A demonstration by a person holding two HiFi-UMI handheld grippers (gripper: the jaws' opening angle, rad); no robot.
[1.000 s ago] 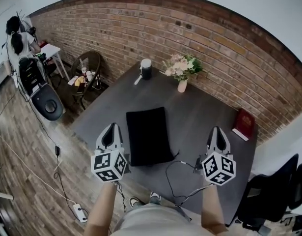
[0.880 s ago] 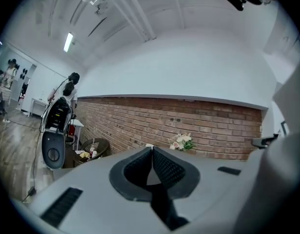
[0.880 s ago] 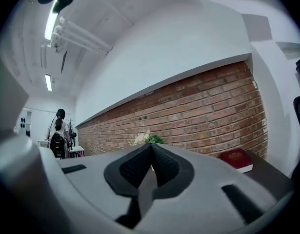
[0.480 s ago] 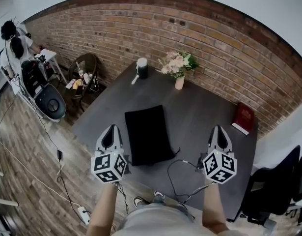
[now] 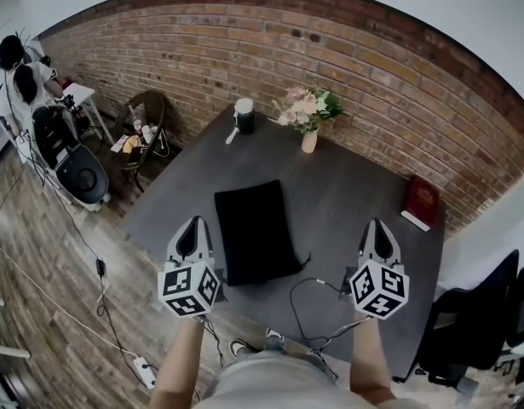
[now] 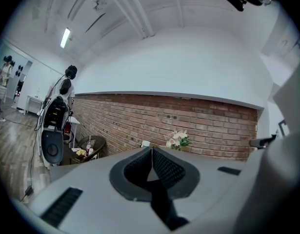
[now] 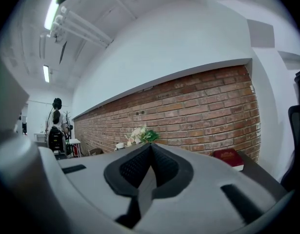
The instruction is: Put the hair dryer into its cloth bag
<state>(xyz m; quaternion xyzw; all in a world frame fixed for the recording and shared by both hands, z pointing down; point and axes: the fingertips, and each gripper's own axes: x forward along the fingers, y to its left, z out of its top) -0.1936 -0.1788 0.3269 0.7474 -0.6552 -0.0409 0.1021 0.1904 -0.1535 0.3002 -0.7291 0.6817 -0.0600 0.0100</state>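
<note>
A black cloth bag (image 5: 256, 231) lies flat on the dark grey table (image 5: 347, 194), its mouth toward the near edge. No hair dryer shows clearly. A thin black cable (image 5: 306, 307) loops on the table near the front edge and runs under my right gripper. My left gripper (image 5: 193, 221) hovers just left of the bag, level and shut, with nothing between its jaws. My right gripper (image 5: 377, 225) is well right of the bag, also shut and holding nothing. In the left gripper view (image 6: 150, 151) and the right gripper view (image 7: 150, 148) the pads meet.
At the table's far end stand a vase of flowers (image 5: 308, 113) and a dark cylinder with a white top (image 5: 244, 116). A red book (image 5: 422, 204) lies at the right edge. A wicker chair (image 5: 147, 126) and equipment stand left; an office chair (image 5: 475, 331) stands right.
The head view has drifted slightly. Both grippers stay in place and shut, and the bag and cable have not moved.
</note>
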